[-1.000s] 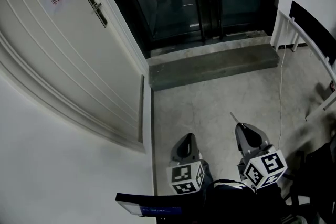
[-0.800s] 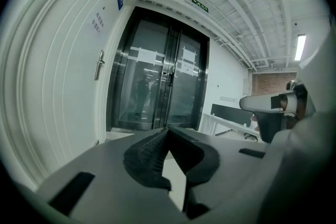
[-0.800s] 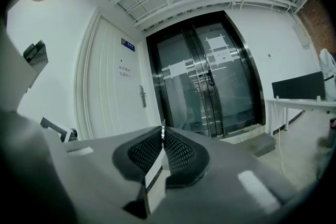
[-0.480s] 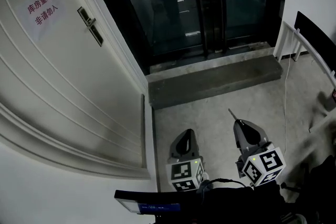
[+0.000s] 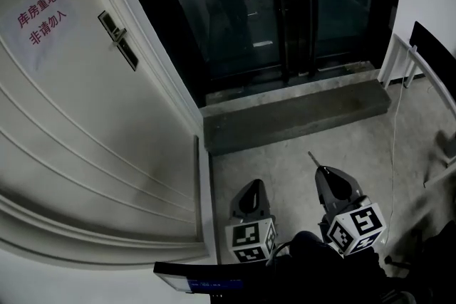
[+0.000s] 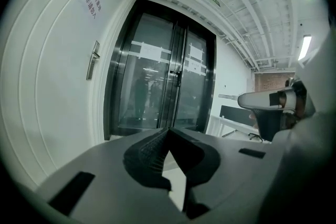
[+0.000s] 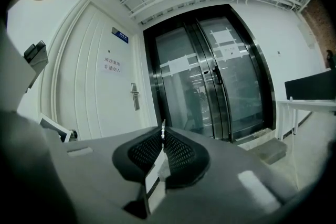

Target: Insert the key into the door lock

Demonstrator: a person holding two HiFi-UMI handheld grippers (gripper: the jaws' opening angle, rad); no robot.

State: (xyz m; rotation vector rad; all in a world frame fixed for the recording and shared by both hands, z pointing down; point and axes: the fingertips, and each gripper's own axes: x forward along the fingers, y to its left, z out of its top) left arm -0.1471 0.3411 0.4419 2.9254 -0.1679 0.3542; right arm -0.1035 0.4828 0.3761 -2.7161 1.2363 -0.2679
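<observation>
Key point(image 7: 163, 131) sits edgewise, clamped in right gripper point(image 5: 323, 169), well apart from door lock point(image 5: 116, 38). Bare floor point(image 5: 285, 146) lies between. Left gripper point(image 5: 252, 186) closed, empty.

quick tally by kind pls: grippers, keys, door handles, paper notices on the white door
grippers: 2 (left gripper, right gripper)
key: 1, pinched in the right gripper
door handle: 1
paper notice: 1
total: 5
</observation>
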